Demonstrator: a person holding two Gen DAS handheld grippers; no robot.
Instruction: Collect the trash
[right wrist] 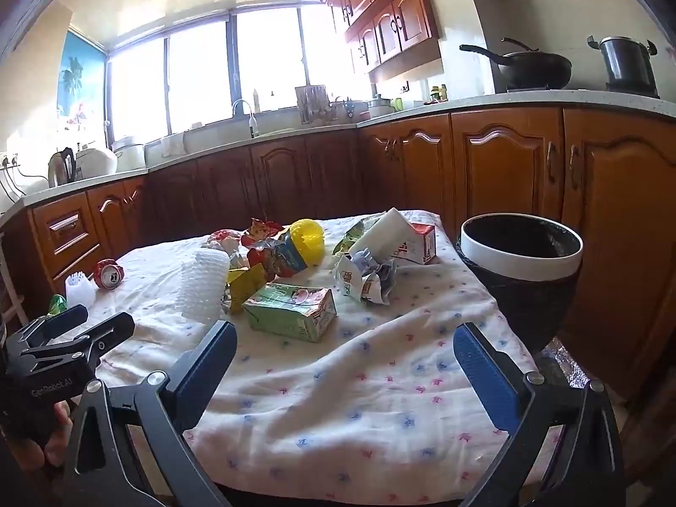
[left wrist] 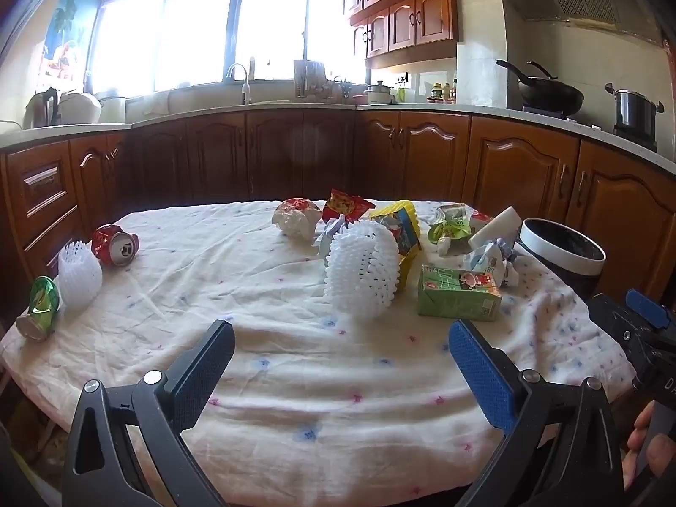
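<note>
The table point(left wrist: 262, 384), under a white cloth dotted with small blue and pink stars, filled the lower half of both views. The trash bin point(right wrist: 521, 253), dark with a white rim and a black liner, stood just off the table's edge at the right of the right wrist view; in the left wrist view it sat at the right edge of the frame.

My left tool point(left wrist: 341, 374) was at the bottom of its frame over bare cloth, fingers spread wide, gripping nothing. My right tool point(right wrist: 344, 374) was at the bottom of its own frame, likewise spread wide with nothing in it.

The trash lay mostly in a cluster at the centre and centre-right of the frames. A white foam fruit net point(left wrist: 361, 272) stood nearest the middle of the left view, with a yellow snack bag point(left wrist: 401, 228) touching it behind. Just right of it lay a green juice carton point(left wrist: 458, 293) on its side. Behind that were crumpled wrappers point(left wrist: 490, 260), a white block point(left wrist: 496, 226) and a green packet point(left wrist: 448, 224).

Farther back sat a crumpled white-and-red bag point(left wrist: 295, 217) and a red snack bag point(left wrist: 344, 205).

Well apart, at the left of the frame, lay a crushed red can point(left wrist: 115, 245), a smaller white foam net point(left wrist: 79, 276) and a green crushed can point(left wrist: 39, 306).
</note>
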